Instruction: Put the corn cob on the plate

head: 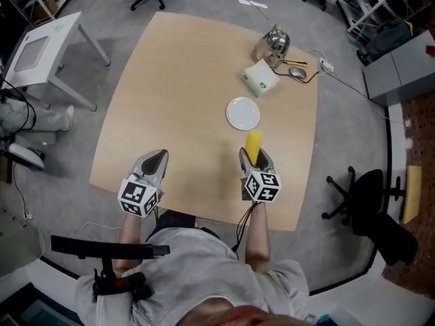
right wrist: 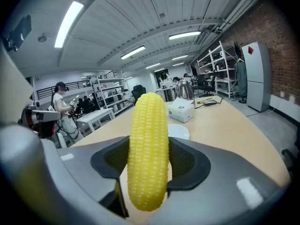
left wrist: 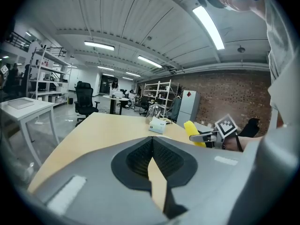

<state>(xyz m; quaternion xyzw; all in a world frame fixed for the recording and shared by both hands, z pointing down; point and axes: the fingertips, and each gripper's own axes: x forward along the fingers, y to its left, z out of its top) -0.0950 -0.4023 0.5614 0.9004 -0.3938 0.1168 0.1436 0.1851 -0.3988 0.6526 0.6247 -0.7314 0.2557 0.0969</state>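
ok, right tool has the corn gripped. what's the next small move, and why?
Probably ease the right tool forward until the corn cob hangs over the plate. The cob is clamped between its jaws and sticks out past the tips, and the white plate lies just ahead of it, with nothing on it. The left tool is off to the side, so the path looks free.

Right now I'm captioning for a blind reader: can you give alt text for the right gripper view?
The right hand-held gripper clamps a yellow corn cob between its jaws. Beyond it on the wooden table sit a white plate and a white box.
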